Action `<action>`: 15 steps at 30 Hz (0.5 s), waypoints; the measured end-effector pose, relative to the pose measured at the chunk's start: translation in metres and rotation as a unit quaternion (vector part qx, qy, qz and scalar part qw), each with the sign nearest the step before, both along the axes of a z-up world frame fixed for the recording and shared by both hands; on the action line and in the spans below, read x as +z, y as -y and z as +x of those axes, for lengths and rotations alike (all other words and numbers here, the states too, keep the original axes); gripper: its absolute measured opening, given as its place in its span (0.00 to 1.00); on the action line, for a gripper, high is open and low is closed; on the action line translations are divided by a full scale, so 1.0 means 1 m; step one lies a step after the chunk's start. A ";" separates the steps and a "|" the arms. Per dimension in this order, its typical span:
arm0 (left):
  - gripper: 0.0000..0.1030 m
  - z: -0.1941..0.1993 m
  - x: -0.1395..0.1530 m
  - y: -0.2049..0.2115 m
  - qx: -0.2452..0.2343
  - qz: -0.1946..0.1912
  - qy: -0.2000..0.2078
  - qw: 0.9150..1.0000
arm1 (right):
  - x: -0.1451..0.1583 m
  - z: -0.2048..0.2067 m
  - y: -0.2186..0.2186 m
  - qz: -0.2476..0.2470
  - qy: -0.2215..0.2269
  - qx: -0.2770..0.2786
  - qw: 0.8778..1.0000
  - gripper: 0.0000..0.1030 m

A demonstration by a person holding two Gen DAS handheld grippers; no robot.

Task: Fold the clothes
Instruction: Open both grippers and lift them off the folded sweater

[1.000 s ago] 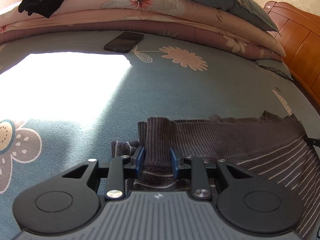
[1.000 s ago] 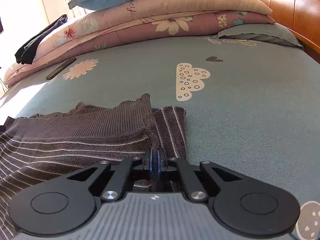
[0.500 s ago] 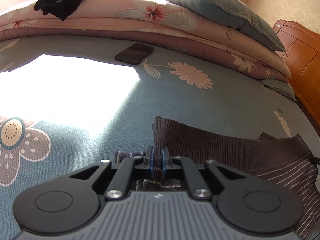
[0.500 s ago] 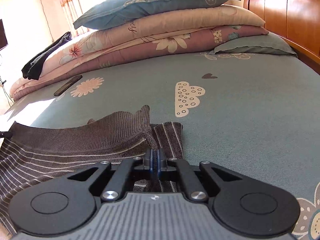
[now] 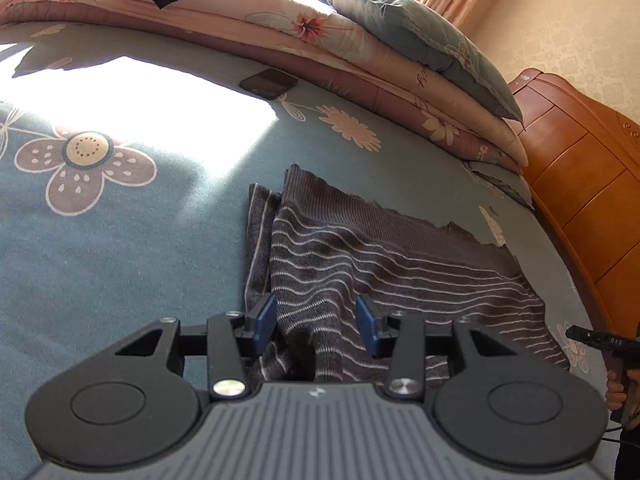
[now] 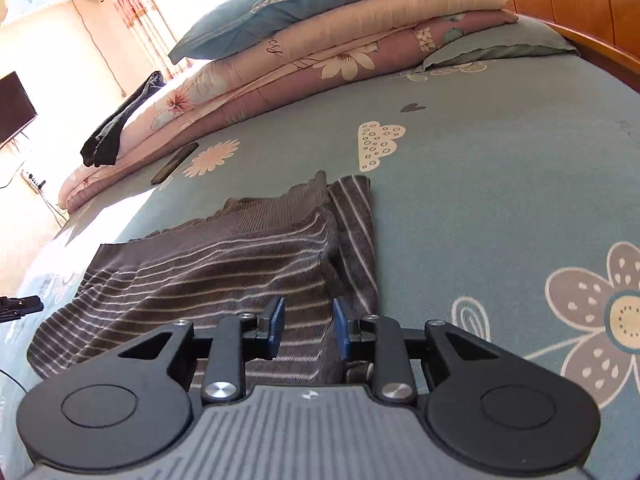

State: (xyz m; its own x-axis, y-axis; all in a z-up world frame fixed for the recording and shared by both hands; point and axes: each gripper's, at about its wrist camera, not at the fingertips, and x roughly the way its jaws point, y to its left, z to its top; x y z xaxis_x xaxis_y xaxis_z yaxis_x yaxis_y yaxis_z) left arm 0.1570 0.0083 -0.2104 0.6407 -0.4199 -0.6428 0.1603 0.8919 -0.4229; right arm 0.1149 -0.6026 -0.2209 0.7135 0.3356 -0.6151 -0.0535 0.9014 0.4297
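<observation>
Handling dark grey knitted sweater with thin white stripes (image 5: 384, 264): soft, limp, light, sags where unsupported. Lies folded on teal flower-print bedsheet (image 5: 120, 240), ribbed hem toward stacked quilts (image 5: 360, 60). Left gripper (image 5: 316, 326) and right gripper (image 6: 308, 330): jaws just opened, spread apart, fabric between, not pinched. Grip both layers at thick folded edge corners; you risk dragging loose knit.

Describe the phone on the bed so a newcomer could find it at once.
Start at the stack of folded floral quilts along the far side of the bed. Right at its foot, on the blue-green sheet beside a printed daisy, lies the phone: flat, dark and glossy, the only hard slab among soft fabrics.
</observation>
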 end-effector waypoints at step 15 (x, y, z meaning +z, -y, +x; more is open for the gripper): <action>0.67 -0.038 -0.036 0.011 -0.040 -0.031 -0.021 0.998 | -0.034 -0.038 -0.008 0.021 -0.006 0.033 0.999 0.47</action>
State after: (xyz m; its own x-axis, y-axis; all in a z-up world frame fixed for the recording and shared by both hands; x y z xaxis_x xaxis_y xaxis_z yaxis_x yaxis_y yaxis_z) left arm 0.1191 -0.0023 -0.2466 0.5765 -0.5088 -0.6393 0.2108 0.8486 -0.4853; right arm 0.0772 -0.5947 -0.2547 0.6815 0.4082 -0.6074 -0.1075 0.8768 0.4687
